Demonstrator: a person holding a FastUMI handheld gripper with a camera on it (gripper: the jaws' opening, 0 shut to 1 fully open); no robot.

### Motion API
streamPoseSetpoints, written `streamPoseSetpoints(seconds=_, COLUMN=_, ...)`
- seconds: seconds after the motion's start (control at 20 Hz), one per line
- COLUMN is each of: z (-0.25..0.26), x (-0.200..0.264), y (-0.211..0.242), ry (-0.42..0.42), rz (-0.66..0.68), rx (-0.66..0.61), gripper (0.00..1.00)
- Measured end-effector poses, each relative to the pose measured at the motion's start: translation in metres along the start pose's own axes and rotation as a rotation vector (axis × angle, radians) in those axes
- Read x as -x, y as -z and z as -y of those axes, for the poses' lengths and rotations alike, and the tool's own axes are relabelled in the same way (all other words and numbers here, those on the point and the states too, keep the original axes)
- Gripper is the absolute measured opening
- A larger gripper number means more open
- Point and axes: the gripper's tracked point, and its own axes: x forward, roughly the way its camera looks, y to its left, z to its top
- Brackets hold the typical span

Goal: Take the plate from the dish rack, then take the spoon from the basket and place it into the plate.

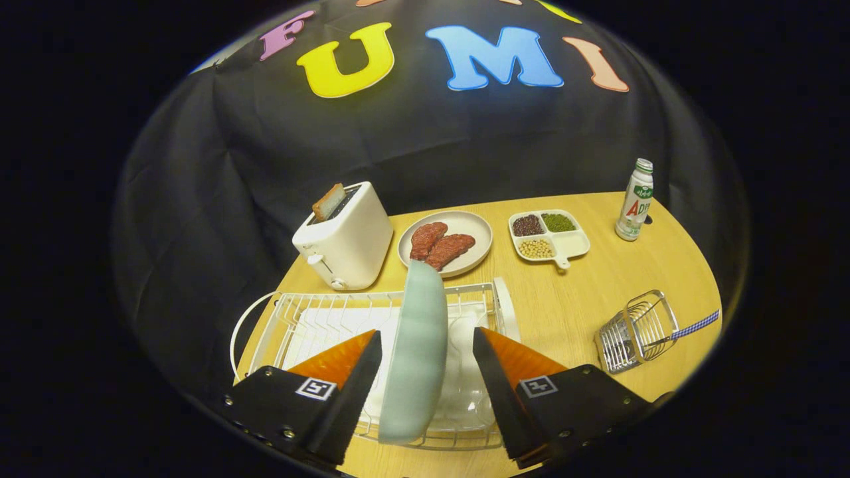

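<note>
Gripper [427, 372]: fingers spread wide, one on each side of the plate, neither touching it.

Plate [417, 352]: pale blue-green, matte, standing on edge between the fingers in the dish rack [265, 325]; seen nearly edge-on, rim thick and rounded. Judged not yet taken; the first step is still to do.

Dish rack: white wire, with a white tray under it, directly beneath and ahead of the fingers.

Basket [637, 330]: small, metal wire, lying tipped on the wooden table [597, 292], off beyond the right finger.

Spoon [694, 325]: only a blue-and-white checked handle sticks out of the basket; bowl hidden. Judged untouched; this step and the placing remain.

Beyond the rack: toaster [345, 239] and a second plate [475, 229] holding meat.
</note>
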Motion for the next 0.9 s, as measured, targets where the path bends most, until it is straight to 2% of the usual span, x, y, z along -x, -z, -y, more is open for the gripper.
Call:
streamPoseSetpoints(seconds=0.25, z=0.0, x=-0.013, y=0.01, ry=0.02, rz=-0.076, rx=0.025, gripper=0.68)
streamPoseSetpoints(seconds=0.3, z=0.002, x=-0.013, y=0.012, ry=0.051, rz=-0.092, rx=0.045, gripper=0.62)
streamPoseSetpoints(seconds=0.35, z=0.007, x=-0.02, y=0.013, ry=0.074, rz=-0.104, rx=0.067, gripper=0.46)
streamPoseSetpoints(seconds=0.4, z=0.006, x=-0.018, y=0.014, ry=0.09, rz=-0.115, rx=0.08, gripper=0.43)
streamPoseSetpoints(seconds=0.65, z=0.014, x=-0.01, y=0.014, ry=0.229, rz=-0.16, rx=0.132, gripper=0.34)
streamPoseSetpoints(seconds=0.9, z=0.002, x=-0.007, y=0.003, ry=0.346, rz=-0.145, rx=0.227, gripper=0.34)
